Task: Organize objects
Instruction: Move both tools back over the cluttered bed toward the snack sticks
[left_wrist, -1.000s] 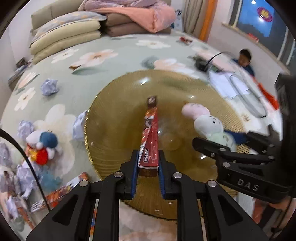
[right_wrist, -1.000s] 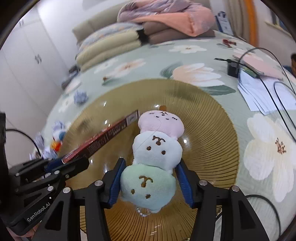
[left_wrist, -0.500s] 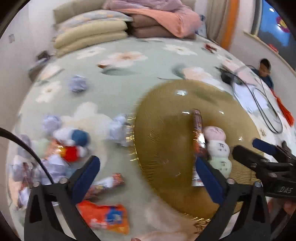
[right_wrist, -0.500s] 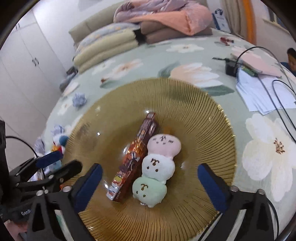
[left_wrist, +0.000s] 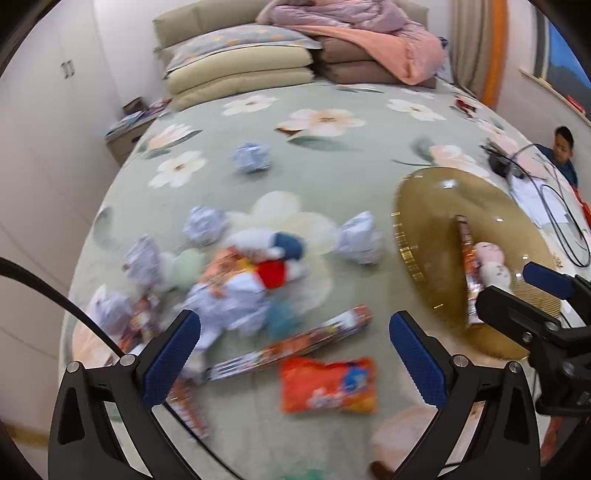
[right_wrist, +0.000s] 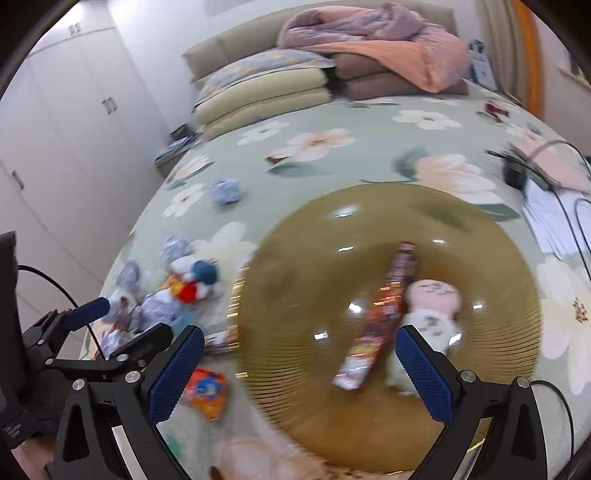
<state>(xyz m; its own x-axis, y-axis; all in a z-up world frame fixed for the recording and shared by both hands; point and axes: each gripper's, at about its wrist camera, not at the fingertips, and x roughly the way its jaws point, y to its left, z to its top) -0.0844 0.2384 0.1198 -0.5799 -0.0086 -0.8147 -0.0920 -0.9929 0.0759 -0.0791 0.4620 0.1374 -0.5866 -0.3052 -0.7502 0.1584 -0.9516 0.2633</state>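
Nearest the left wrist camera, the left hand-held gripper (left_wrist: 293, 354) now stands with its blue pads wide apart and nothing between them, where a second ago it was clamped on the long red snack box (right_wrist: 380, 317). It has swung away from the plate and now looks down on the clutter left of it. Just beyond its pads lie an orange snack bag (left_wrist: 328, 384) and a second long snack box (left_wrist: 291, 349), both flat on the bed (left_wrist: 332, 162). Behind them sits a blurred heap with a red, white and blue plush toy (left_wrist: 271, 258) and several crumpled paper balls (left_wrist: 360, 238).

In the right wrist view, the right hand-held gripper (right_wrist: 301, 369) is likewise fully apart and empty, having let go of the three-ball plush (right_wrist: 430, 314). That plush and the red snack box now rest side by side, touching, inside the gold ribbed plate (right_wrist: 491, 251), which sits on the floral bedspread.

So two items have just been delivered to the plate, and both tools are free. Judging by where the left one points, the heap beside the plate is the likely next source, with the orange bag and the second box closest to hand. Farther off, one paper ball (left_wrist: 252, 157) lies alone, and pillows and a folded blanket sit at the head of the bed. Much clutter remains to be sorted.
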